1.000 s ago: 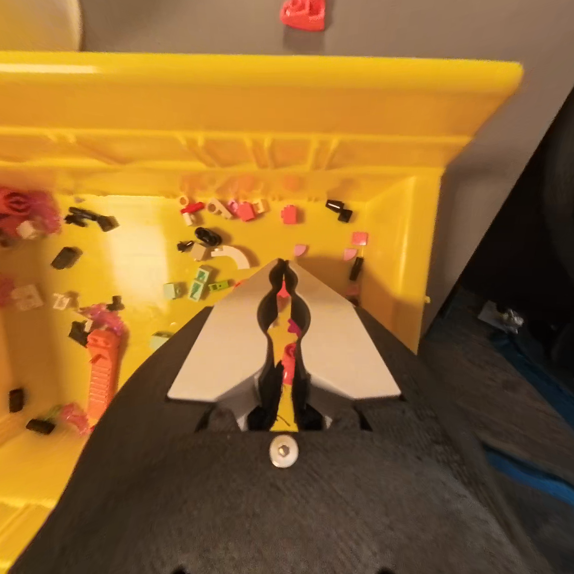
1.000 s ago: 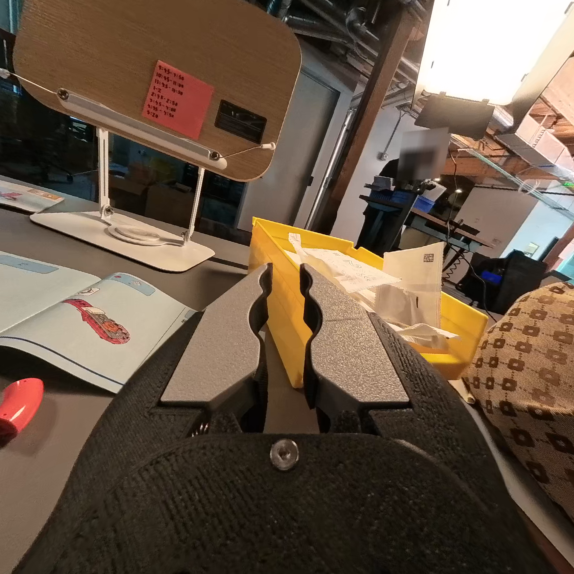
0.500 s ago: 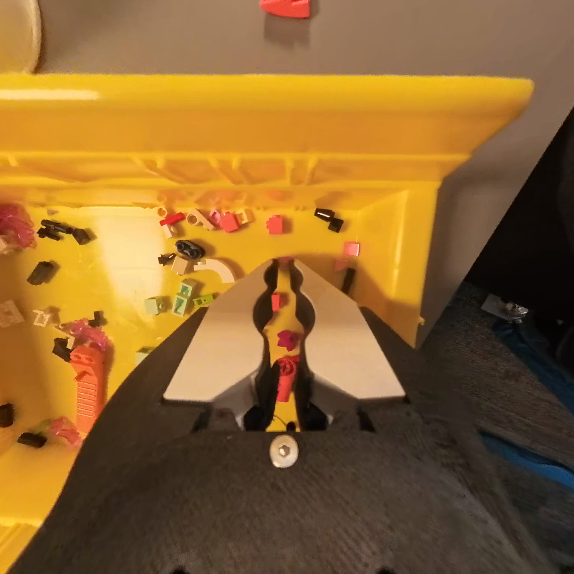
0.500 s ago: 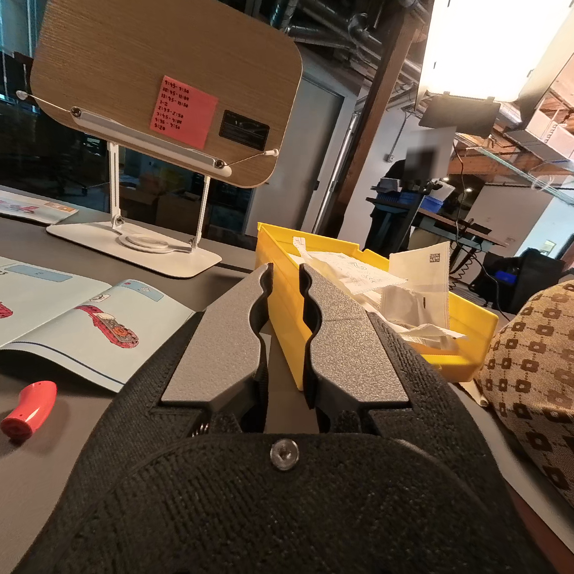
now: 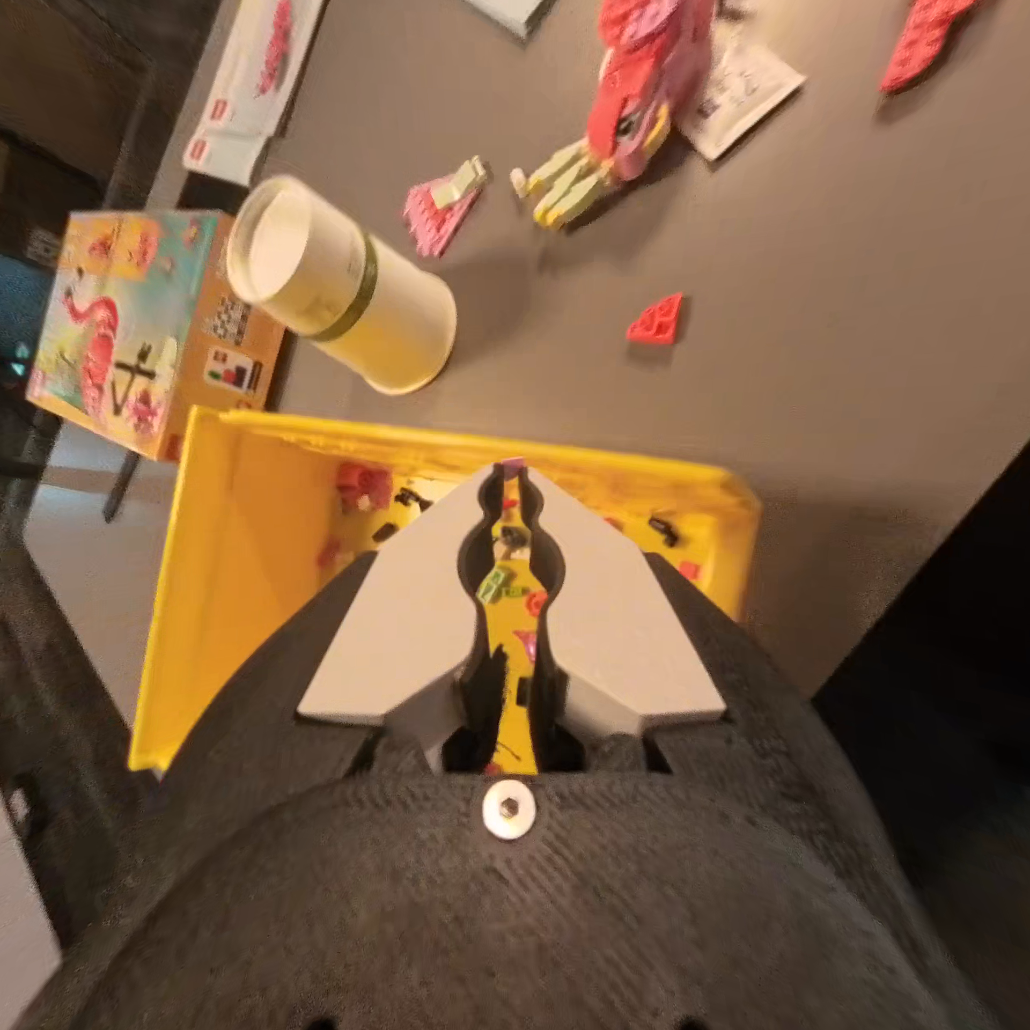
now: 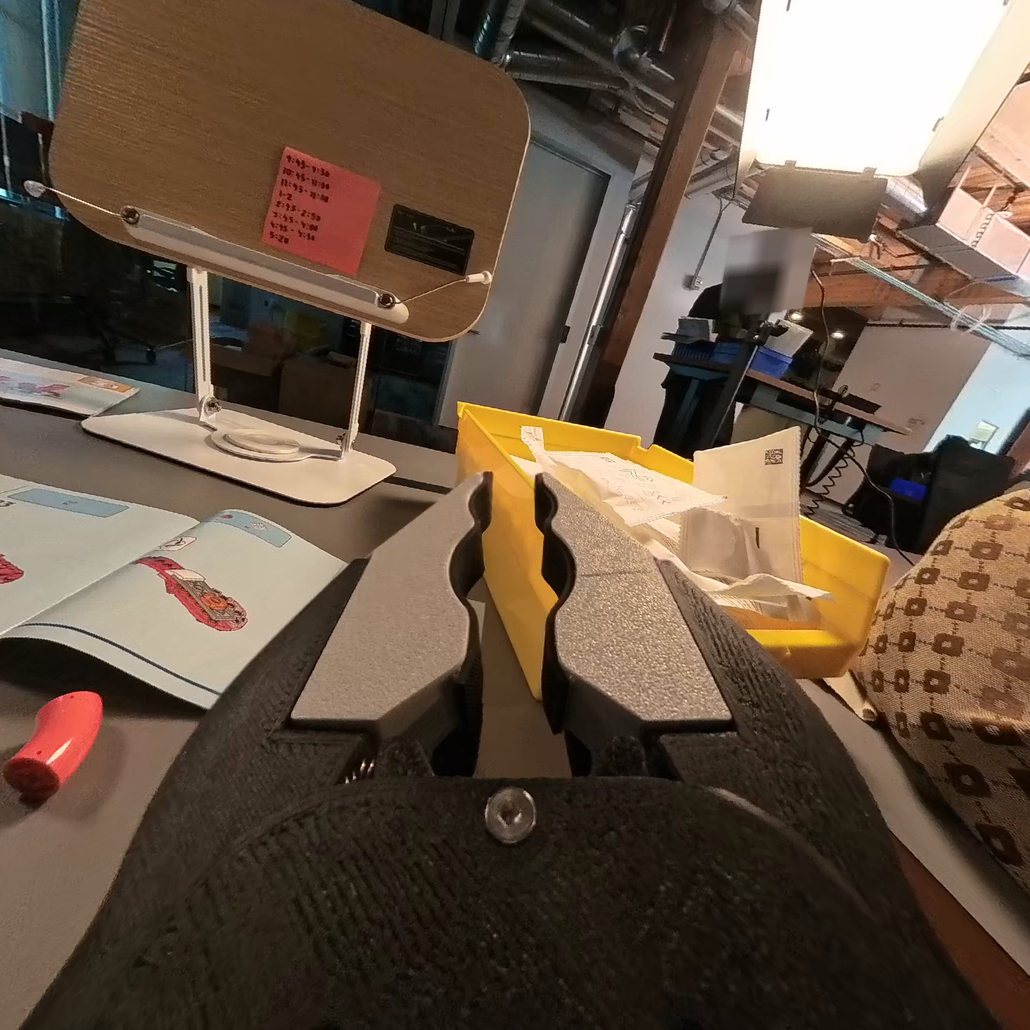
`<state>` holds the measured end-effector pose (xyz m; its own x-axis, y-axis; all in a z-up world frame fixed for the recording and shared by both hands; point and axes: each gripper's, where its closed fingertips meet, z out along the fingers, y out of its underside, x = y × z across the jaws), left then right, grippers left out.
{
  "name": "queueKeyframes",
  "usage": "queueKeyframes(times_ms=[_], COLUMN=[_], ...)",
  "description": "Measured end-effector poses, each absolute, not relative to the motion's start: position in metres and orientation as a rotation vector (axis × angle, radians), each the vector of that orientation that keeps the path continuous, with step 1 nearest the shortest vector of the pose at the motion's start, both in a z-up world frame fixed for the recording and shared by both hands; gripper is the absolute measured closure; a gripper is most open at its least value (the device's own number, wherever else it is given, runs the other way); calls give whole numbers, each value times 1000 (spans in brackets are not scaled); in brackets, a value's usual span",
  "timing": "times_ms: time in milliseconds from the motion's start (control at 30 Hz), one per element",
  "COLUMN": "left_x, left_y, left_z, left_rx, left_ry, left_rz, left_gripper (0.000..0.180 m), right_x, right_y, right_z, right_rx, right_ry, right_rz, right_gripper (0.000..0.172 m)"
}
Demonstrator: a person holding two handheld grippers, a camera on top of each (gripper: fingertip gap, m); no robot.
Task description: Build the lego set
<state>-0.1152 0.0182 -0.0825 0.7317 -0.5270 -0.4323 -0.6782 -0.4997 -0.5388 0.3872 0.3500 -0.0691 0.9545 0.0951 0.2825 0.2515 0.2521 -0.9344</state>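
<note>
Yellow everywhere on my left cam: I'm hanging over a yellow bin (image 5: 234,557) with loose bricks scattered on its floor, red, black, green and pink bits. My left gripper (image 5: 511,471) has its tongs pinched almost together on a tiny purple piece (image 5: 511,466), right at the very tips, and both tips look pressed against it. That piece sits over the bin's far wall, up off the floor. The view is a bit blurry, so I can't tell its exact shape.

Past the bin on the grey table (image 5: 780,334) there's a paper cup (image 5: 340,295) lying on its side, a red wedge (image 5: 656,324), a pink plate (image 5: 440,214) with a pale green bit on it, and a half-built red and pink model (image 5: 624,111) with pale green legs. A set box (image 5: 134,329) stands at the table's left edge, just beside the bin corner.

My right gripper (image 6: 513,490) is well away from all that. Tongs are narrow but not touching, and I see nothing between them. It's nearest a second bin (image 6: 501,529) stuffed with paper bags (image 6: 741,501). Left of it lies an open booklet (image 6: 139,574), a red piece (image 6: 56,744) near me, and a wooden stand (image 6: 278,167) with a pink note (image 6: 320,209) behind. A patterned bag (image 6: 958,669) sits on my right.
</note>
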Motion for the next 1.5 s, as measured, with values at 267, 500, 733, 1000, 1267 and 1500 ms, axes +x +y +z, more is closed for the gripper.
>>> queueKeyframes(times_ms=[267, 500, 733, 1000, 1267, 1500], left_x=[14, 66, 64, 64, 57, 58], left_y=[42, 66, 70, 70, 72, 69], left_z=[-118, -173, -189, -192, -188, -131], left_rx=[-2258, -2333, -2400, -2413, -2427, -2208], left_ry=[1189, 1335, 1345, 1320, 1267, 1108], left_rz=[159, 3, -70, -138, -111, -188], left_gripper=[176, 176, 175, 174, 140, 142], right_x=[379, 377, 374, 374, 372, 372], right_y=[348, 348, 347, 348, 348, 348], right_z=[-73, -74, -74, -74, -75, -75], right_rx=[-1323, -1321, -1316, -1316, -1318, -1318], right_ry=[-375, -393, -408, -408, -425, -427], right_rz=[-157, -160, -160, -163, -175, -179], right_gripper=[160, 160, 160, 160, 160, 160])
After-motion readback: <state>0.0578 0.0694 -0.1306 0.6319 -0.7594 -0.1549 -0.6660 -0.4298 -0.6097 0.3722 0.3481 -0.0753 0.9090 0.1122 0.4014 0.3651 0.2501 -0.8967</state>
